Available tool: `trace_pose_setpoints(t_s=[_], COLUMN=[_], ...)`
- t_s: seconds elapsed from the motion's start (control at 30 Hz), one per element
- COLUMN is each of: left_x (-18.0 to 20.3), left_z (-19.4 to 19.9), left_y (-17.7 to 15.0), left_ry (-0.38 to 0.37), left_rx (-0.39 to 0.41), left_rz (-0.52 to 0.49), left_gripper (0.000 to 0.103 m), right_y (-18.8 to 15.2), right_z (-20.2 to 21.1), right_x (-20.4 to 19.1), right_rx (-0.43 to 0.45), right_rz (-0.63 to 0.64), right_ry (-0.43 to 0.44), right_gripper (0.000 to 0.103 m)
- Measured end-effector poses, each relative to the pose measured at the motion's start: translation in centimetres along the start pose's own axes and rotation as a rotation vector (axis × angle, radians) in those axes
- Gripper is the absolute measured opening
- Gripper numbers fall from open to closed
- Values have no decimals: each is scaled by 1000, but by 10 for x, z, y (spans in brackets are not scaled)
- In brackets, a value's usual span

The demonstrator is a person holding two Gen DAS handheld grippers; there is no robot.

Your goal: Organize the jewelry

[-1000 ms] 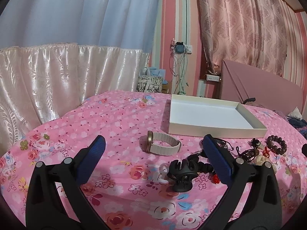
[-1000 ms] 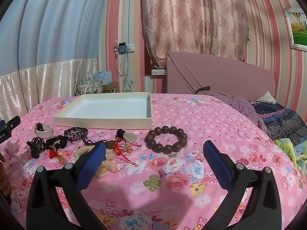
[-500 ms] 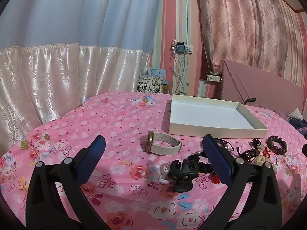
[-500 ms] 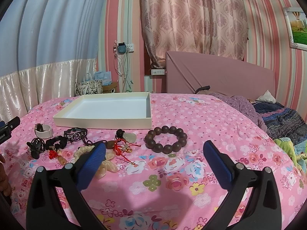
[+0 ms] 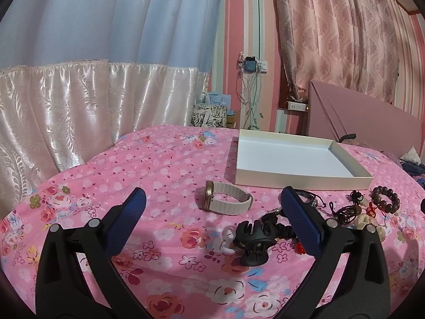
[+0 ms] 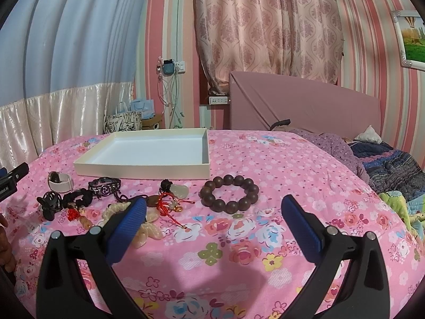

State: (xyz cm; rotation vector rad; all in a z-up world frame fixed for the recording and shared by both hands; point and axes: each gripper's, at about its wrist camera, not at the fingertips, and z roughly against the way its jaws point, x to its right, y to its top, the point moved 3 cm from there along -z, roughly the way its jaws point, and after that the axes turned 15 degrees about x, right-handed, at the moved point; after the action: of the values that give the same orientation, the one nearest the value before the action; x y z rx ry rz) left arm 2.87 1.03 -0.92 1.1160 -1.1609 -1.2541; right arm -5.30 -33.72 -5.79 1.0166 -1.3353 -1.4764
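A shallow white tray (image 5: 302,179) (image 6: 143,171) lies empty on the pink floral bedspread. In front of it jewelry is spread out: a white-strap watch (image 5: 225,203) (image 6: 61,182), a black hair claw (image 5: 255,242) (image 6: 50,204), a dark wooden bead bracelet (image 6: 229,194) (image 5: 385,202), a black braided bracelet (image 6: 105,187), a red-cord pendant (image 6: 170,204) and a cream shell piece (image 6: 148,230). My left gripper (image 5: 212,212) is open and empty, just short of the watch and claw. My right gripper (image 6: 212,218) is open and empty, just short of the bead bracelet.
The bed's pink headboard (image 6: 305,103) stands behind the tray. Rumpled blankets (image 6: 385,167) lie at the right. Curtains (image 5: 79,101) hang along the left side. Gift bags (image 6: 124,119) sit on the floor beyond the bed.
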Motion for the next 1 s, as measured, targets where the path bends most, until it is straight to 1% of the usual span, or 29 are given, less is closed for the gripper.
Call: trace_pose_setpoints(t_s=[0.13, 0.3, 0.37, 0.47, 0.57, 0.7, 0.77, 0.83, 1.0], left_x=[-1, -2, -4, -5, -3, 7, 10, 12, 16], left_z=[-5, -18, -22, -22, -20, -16, -17, -18, -24], left_y=[-1, -5, -6, -6, -5, -5, -6, -6, -11], left_ry=[23, 41, 62, 68, 77, 50, 11, -11, -54], left_rx=[-25, -91, -107, -102, -81, -63, -72, -77, -137], left_rz=[-3, -5, 0, 4, -11, -48, -52, -54, -58], left_gripper=[100, 100, 100, 100, 100, 100, 100, 100, 100], right_y=[1, 2, 2, 1, -1, -3, -3, -5, -8], right_z=[0, 0, 0, -1, -7, -8, -6, -8, -16], right_x=[0, 0, -1, -1, -1, -1, -1, -3, -4], right_rx=[2, 6, 8, -7, -41, -49, -40, -47, -86], right_rz=[0, 4, 7, 7, 5, -1, 3, 11, 8], right_ry=[-1, 2, 0, -2, -2, -6, -10, -11, 1], right_gripper=[101, 101, 101, 101, 101, 101, 101, 101, 101])
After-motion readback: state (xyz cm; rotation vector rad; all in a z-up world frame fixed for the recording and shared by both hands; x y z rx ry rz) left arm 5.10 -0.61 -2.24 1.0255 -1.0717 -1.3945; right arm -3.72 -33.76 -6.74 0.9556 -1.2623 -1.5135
